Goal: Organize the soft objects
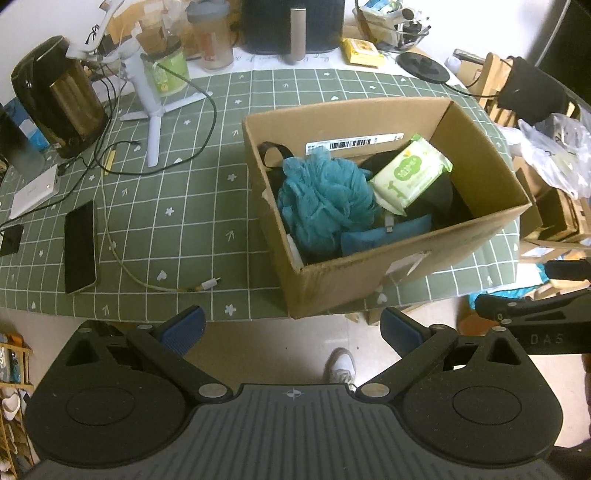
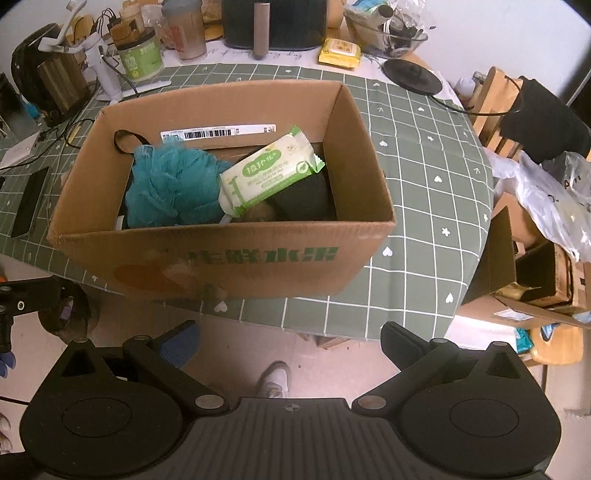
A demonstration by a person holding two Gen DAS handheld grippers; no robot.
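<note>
An open cardboard box (image 1: pixel 406 266) (image 2: pixel 229 258) stands at the near edge of the green checked table. Inside lie a teal mesh bath sponge (image 1: pixel 325 195) (image 2: pixel 170 184), a green and white wipes pack (image 1: pixel 410 175) (image 2: pixel 269 170), a blue pouch (image 1: pixel 384 236) and dark fabric items (image 2: pixel 303 199). My left gripper (image 1: pixel 293 326) is open and empty, held off the table's near edge, below the box. My right gripper (image 2: pixel 290 341) is open and empty, also in front of the box. Part of the right gripper shows at the right of the left wrist view (image 1: pixel 535 310).
On the table left of the box lie a phone (image 1: pixel 79 247), a white cable (image 1: pixel 147 280), a white tripod (image 1: pixel 155 110) and a kettle (image 1: pixel 62 96). Jars, a dark appliance (image 2: pixel 275 22) and a yellow pack (image 2: pixel 340 51) stand at the back. A chair and plastic bags (image 2: pixel 546 195) are on the right.
</note>
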